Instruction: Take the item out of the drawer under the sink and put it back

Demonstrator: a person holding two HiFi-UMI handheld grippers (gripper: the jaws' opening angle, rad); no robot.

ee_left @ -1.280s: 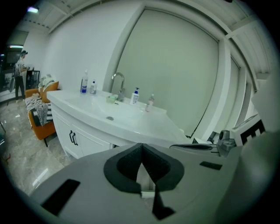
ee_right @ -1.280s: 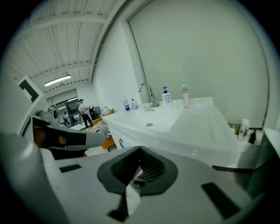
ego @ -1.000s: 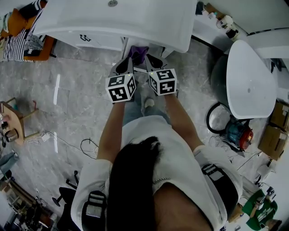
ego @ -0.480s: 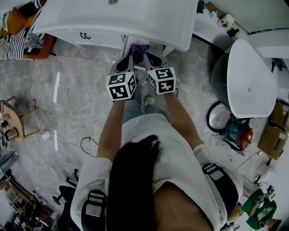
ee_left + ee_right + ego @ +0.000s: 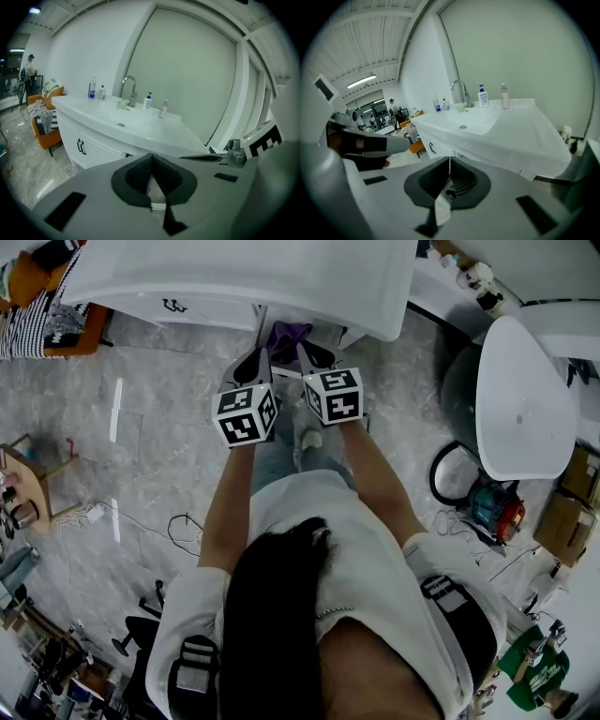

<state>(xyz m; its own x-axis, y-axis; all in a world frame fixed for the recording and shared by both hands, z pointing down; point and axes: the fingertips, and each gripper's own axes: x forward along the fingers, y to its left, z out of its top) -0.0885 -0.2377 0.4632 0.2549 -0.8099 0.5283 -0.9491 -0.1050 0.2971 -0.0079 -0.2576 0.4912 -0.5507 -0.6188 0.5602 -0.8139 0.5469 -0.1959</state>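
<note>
In the head view a purple item (image 5: 287,335) lies in the open drawer (image 5: 260,321) under the white sink (image 5: 244,273). My left gripper (image 5: 260,354) and right gripper (image 5: 307,349) point side by side at the drawer's front, just short of the item. Both have their jaws shut and hold nothing. In the left gripper view the left gripper (image 5: 151,157) has its pads meeting at the tip, with a sliver of purple behind them. In the right gripper view the right gripper (image 5: 449,160) is closed the same way, below the sink (image 5: 487,124).
The cabinet door with a black handle (image 5: 173,306) is left of the drawer. An orange chair with striped cloth (image 5: 47,296) stands far left. A white oval tub (image 5: 520,399) and a coiled cable with a tool (image 5: 492,507) are at the right. A faucet (image 5: 129,86) and bottles stand on the sink.
The head camera has shifted a little. Both grippers stay shut in the same place before the drawer.
</note>
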